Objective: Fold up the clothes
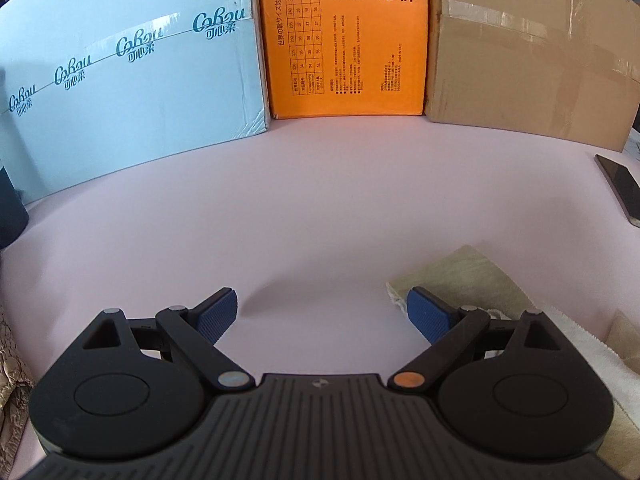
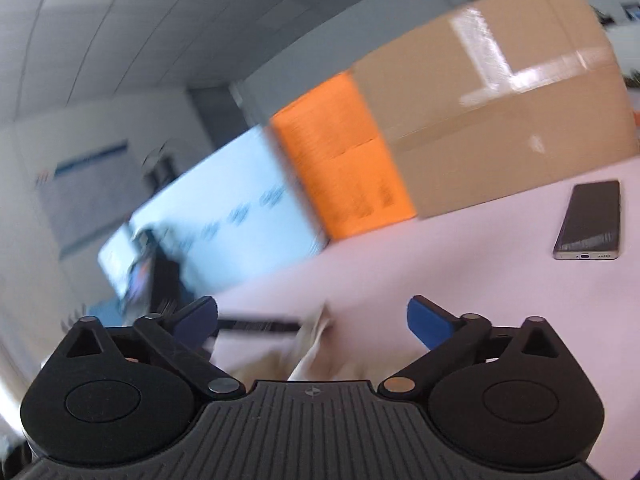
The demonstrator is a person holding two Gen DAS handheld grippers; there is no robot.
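A beige folded cloth (image 1: 476, 280) with a white fleecy inner side lies on the pale pink table (image 1: 320, 208) at the right of the left wrist view. My left gripper (image 1: 322, 316) is open and empty, low over the table, its right finger just over the cloth's left corner. My right gripper (image 2: 312, 322) is open and empty, tilted, and its view is blurred by motion. A blurred beige fold of cloth (image 2: 316, 344) shows just below its fingers.
Three boxes stand along the table's back: a light blue one (image 1: 132, 72), an orange one (image 1: 344, 40) and a brown cardboard one (image 1: 532, 52). A dark phone (image 2: 590, 220) lies at the right. A patterned fabric (image 1: 12, 376) shows at the left edge.
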